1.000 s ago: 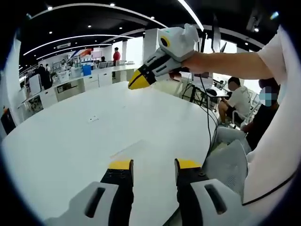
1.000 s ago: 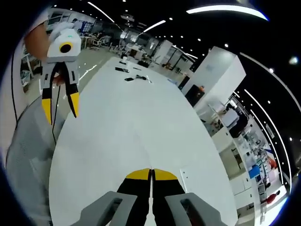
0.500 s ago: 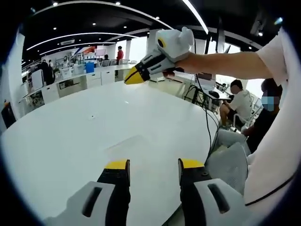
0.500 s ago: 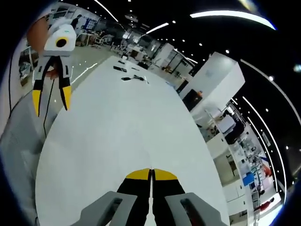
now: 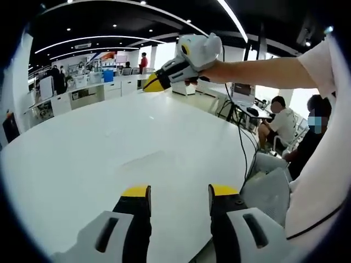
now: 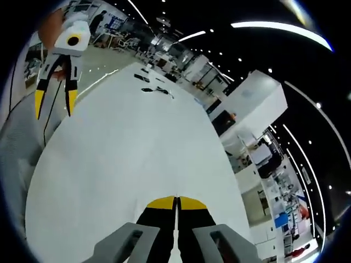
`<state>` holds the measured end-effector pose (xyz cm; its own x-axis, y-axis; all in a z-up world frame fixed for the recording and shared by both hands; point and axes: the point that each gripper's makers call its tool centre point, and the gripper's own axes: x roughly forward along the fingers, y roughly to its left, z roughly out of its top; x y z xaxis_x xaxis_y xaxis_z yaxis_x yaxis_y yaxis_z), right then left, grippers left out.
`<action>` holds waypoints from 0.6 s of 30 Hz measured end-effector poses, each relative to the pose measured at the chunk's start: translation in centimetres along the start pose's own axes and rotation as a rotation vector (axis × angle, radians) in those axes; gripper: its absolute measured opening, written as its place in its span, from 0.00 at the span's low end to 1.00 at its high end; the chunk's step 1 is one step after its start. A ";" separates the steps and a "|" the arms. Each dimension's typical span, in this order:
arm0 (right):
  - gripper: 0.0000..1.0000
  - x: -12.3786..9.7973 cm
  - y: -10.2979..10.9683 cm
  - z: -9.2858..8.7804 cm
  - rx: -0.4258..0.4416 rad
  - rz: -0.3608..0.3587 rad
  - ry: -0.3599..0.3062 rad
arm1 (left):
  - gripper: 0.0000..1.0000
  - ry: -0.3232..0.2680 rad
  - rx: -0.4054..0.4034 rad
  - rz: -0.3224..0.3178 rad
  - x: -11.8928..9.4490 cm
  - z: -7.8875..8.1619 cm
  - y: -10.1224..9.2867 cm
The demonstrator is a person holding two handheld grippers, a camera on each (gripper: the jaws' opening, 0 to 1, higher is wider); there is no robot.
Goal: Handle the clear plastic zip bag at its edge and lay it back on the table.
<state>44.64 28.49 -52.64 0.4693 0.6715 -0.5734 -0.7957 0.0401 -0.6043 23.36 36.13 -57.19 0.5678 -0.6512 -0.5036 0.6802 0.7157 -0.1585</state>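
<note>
Lying flat on the white desk (image 5: pixel 71 159), the clear zip bag (image 5: pixel 147 161) shows only as a faint outline ahead of the left gripper (image 5: pixel 174 193), whose jaws stand open. The right gripper (image 6: pixel 176 203) hovers high with jaws closed on nothing. The bag is judged thin, limp and slippery; pinch it at one edge, near the stiffer zip strip.

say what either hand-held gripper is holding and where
Nothing: left hand-held gripper open and empty, right hand-held gripper shut with nothing visible in it.
</note>
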 end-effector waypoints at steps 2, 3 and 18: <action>0.00 0.3 -0.4 -0.2 -0.007 0.000 0.000 | 0.40 -0.003 -0.007 0.002 0.0 0.0 0.1; 0.00 0.4 -0.6 -0.2 -0.008 0.000 -0.002 | 0.40 -0.005 -0.009 0.003 0.0 0.1 0.2; 0.00 1.4 -0.9 0.3 -0.090 -0.033 -0.030 | 0.39 -0.007 -0.029 0.009 0.0 -0.1 0.7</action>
<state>45.92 29.60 -52.74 0.4821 0.6929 -0.5362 -0.7417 -0.0030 -0.6707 23.78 36.61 -57.39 0.5773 -0.6465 -0.4988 0.6613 0.7285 -0.1790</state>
